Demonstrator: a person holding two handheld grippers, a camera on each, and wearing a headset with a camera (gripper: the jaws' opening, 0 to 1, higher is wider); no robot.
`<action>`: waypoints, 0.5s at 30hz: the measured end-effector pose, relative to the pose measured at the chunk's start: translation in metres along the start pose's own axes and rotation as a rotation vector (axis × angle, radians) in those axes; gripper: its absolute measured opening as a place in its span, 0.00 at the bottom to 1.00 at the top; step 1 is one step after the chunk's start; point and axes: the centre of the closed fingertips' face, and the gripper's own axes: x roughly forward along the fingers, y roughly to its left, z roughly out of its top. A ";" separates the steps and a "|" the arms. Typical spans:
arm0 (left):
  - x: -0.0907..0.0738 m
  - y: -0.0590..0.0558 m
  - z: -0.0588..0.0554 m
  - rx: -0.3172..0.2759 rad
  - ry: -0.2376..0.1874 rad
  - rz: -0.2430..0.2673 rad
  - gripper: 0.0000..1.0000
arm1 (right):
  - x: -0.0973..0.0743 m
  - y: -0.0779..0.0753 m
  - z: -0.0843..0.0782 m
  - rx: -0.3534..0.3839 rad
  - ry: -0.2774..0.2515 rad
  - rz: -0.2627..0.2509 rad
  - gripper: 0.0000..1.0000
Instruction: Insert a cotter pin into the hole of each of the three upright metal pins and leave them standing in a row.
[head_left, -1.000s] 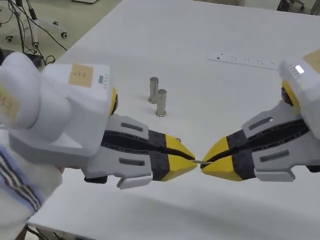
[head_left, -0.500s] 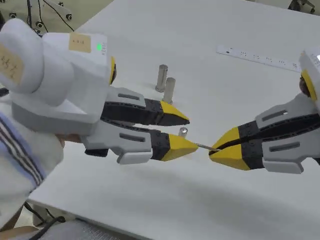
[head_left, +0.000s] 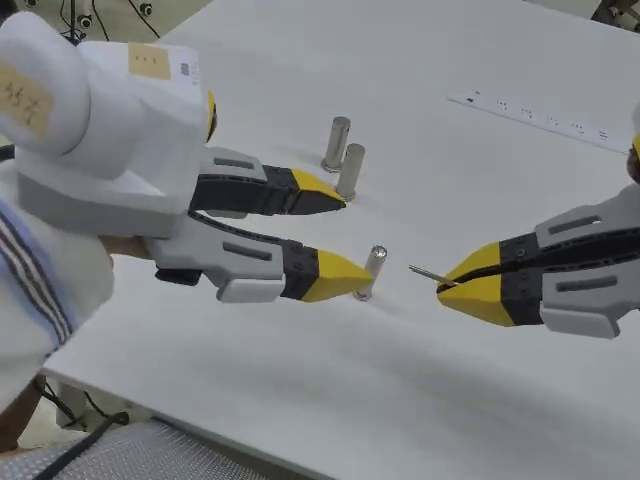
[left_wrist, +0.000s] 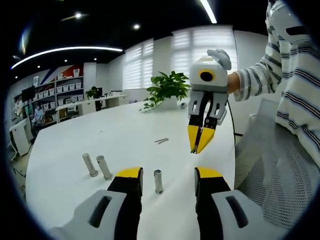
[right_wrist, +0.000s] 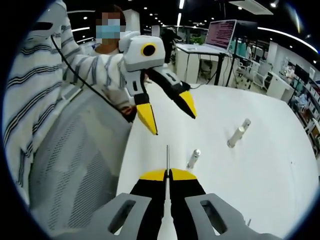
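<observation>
Left tongs (head_left: 350, 242) are standing apart either side of the upright metal pin (head_left: 374, 268) toward the worktop's (head_left: 300, 400) near edge, while the right tongs (head_left: 455, 283) are clamping a cotter pin (head_left: 425, 272) by its back end, tip aiming at that pin. The wire is looking thin, light and bendy, so gripping its rear seems right. The steel pin looks stiff but tippy, best steadied low on its shaft.
</observation>
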 end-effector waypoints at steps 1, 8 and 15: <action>-0.001 0.003 -0.002 0.001 0.002 0.006 0.43 | 0.000 -0.001 -0.001 0.005 0.006 -0.006 0.03; 0.000 0.010 -0.022 -0.041 0.012 -0.031 0.42 | 0.003 -0.008 -0.012 0.037 0.063 -0.043 0.03; 0.022 0.016 -0.039 -0.009 0.050 -0.083 0.35 | 0.011 -0.020 -0.023 0.071 0.145 -0.090 0.03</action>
